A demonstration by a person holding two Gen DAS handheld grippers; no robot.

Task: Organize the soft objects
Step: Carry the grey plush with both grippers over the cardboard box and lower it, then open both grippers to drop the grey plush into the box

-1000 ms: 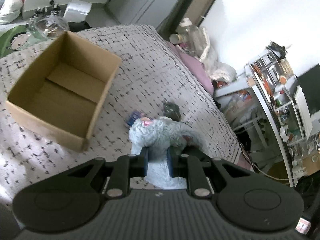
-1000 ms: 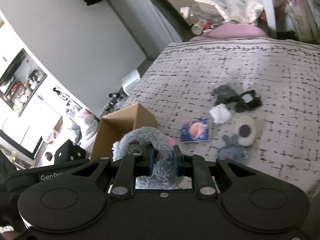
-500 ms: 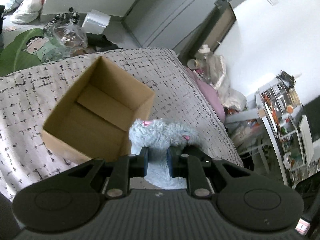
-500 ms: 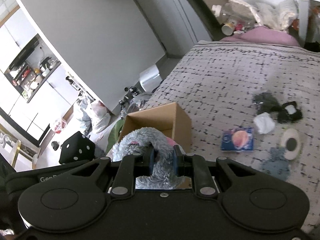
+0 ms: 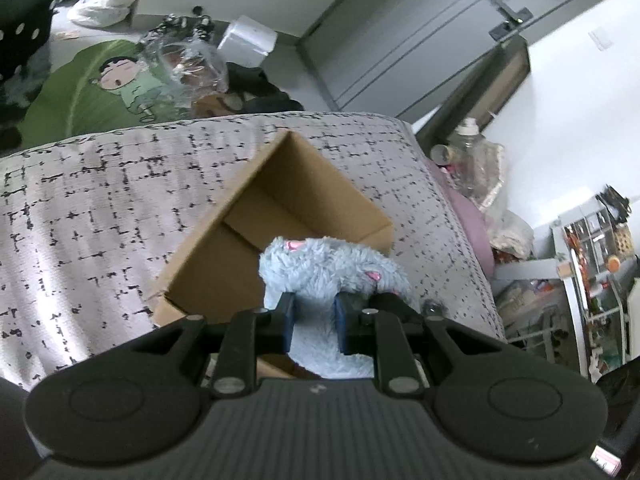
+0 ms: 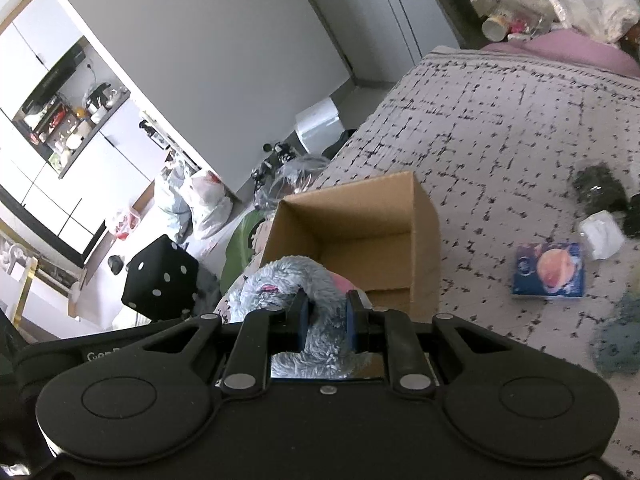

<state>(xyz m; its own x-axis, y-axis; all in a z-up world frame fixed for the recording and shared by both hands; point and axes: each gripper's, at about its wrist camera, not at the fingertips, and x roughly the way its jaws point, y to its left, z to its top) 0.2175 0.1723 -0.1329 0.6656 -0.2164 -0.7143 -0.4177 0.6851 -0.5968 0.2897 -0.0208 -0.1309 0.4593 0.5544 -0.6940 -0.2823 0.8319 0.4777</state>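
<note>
A fluffy grey-blue plush toy point(image 5: 332, 268) with pink ear patches is held by both grippers. My left gripper point(image 5: 314, 322) is shut on one end of it, my right gripper point(image 6: 324, 320) is shut on the other end point(image 6: 288, 280). The toy hangs over the near edge of an open, empty cardboard box point(image 5: 280, 216) that stands on the patterned bedspread point(image 5: 100, 208). The box also shows in the right wrist view point(image 6: 360, 224), just beyond the toy.
On the bedspread to the right lie a blue picture card point(image 6: 548, 270), a white soft item point(image 6: 602, 234), a dark soft item point(image 6: 598, 188) and a grey-blue cloth point(image 6: 616, 344). Beside the bed are a black dice cushion point(image 6: 160, 280), bags and a green cartoon mat point(image 5: 92, 88).
Both grippers carried the plush toy left across the bed, from beside the small items to over the box's near edge. The grips stayed shut.
</note>
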